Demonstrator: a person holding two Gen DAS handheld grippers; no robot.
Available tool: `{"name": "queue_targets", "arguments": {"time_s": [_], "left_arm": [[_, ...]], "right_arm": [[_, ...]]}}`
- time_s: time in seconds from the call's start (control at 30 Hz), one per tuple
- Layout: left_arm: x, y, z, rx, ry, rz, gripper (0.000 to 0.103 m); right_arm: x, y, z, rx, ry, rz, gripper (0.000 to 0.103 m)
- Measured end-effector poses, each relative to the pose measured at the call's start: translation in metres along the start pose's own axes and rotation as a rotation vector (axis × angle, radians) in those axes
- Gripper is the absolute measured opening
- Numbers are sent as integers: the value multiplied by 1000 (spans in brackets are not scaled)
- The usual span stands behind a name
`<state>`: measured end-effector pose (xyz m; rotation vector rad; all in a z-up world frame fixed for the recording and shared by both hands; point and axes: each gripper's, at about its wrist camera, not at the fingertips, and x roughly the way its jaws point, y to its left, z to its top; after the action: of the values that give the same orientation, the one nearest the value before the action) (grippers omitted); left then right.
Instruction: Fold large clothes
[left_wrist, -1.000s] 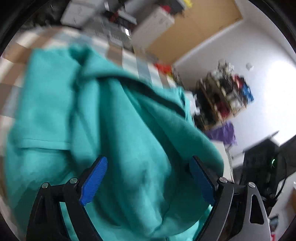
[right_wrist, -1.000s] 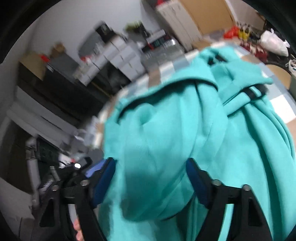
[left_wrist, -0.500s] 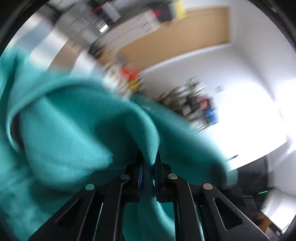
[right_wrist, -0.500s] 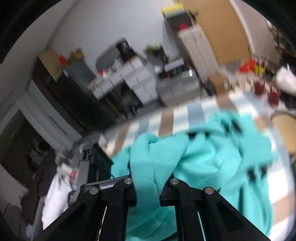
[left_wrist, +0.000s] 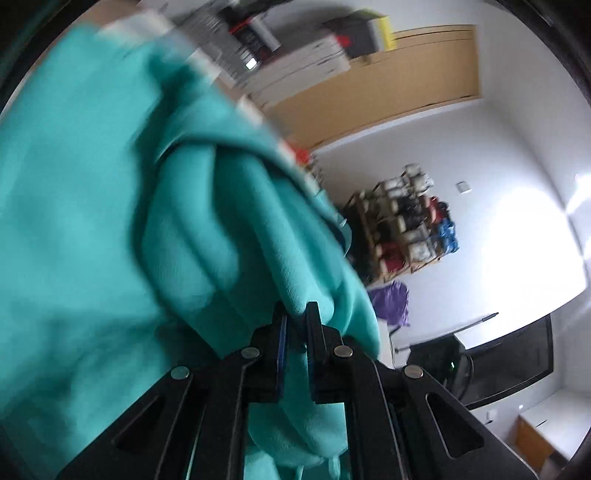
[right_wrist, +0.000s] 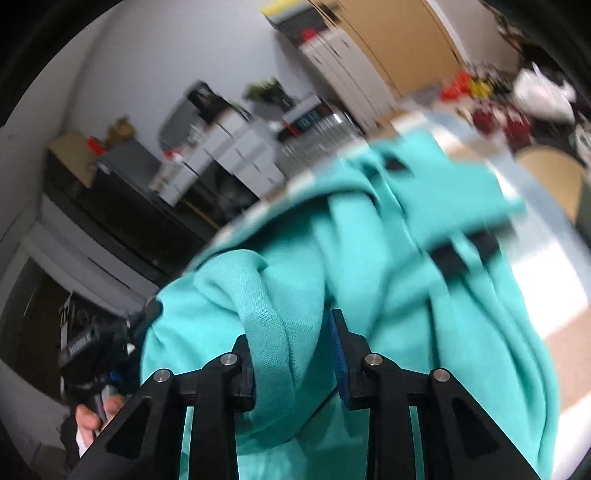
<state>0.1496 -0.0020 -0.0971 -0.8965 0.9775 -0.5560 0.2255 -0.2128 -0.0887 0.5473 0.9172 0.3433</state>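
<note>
At the bottom centre of the left wrist view, the left tool (left_wrist: 295, 314) pinches a thick fold of the teal garment (left_wrist: 92, 221) between nearly closed fingers. The cloth fills the left half of that frame; white wall and a cluttered shelf (left_wrist: 402, 232) lie open to the right. In the right wrist view, the right tool (right_wrist: 291, 336) grips a bunched ribbed edge of the garment (right_wrist: 388, 258), which drapes to the lower right over the checked bench (right_wrist: 535, 288).
</note>
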Motion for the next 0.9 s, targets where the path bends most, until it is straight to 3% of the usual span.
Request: {"name": "queue_targets", "arguments": {"time_s": [0.07,0.13,0.2,0.23,0.27,0.33,0.37,0.5,0.57,0.63,0.67,0.7,0.73,0.77,0.8,0.83,0.9], "left_arm": [[-16,-14,-10,54,14,83,4],[-36,-32,-13,102,-36,134,4],[-57,-54,-18,142,-110,128,4],[-61,-61,-20,155,-122,128,12],[-59,-68,-20,164,-125,136,22],[-49,-81,-22,162,-117,139,92],[-38,-83,-21,153,-106,162,95],[22,-33,-18,81,7,203,95],[44,-9,-16,-6,60,172,95],[53,-3,-12,-30,48,150,93],[59,-4,-9,-11,49,169,86],[63,-6,-7,22,61,194,48],[67,-7,-4,47,77,195,13],[68,-7,-1,55,82,178,13],[67,-7,3,46,58,163,11],[66,-7,7,44,47,139,9],[54,-17,9,78,-17,82,8]], "right_arm": [[3,-6,-8,19,50,-22,31],[-7,-7,-16,27,44,-61,38],[-16,-6,-21,11,48,-102,40],[-19,-4,-25,-6,64,-106,40],[-20,-2,-26,-17,72,-112,40],[-32,5,-28,-40,58,-129,40],[-36,7,-27,-47,42,-128,40],[-58,27,-14,-100,-21,-118,40],[-54,34,-8,-122,-23,-138,55],[-38,37,-2,-148,3,-174,58],[-27,38,0,-155,20,-180,58],[-13,37,2,-163,60,-182,58],[0,35,4,-167,93,-186,49],[9,35,6,-172,117,-185,28],[21,36,13,-183,155,-171,17],[26,40,18,-201,169,-172,11],[24,57,35,-285,106,-201,10]]}}
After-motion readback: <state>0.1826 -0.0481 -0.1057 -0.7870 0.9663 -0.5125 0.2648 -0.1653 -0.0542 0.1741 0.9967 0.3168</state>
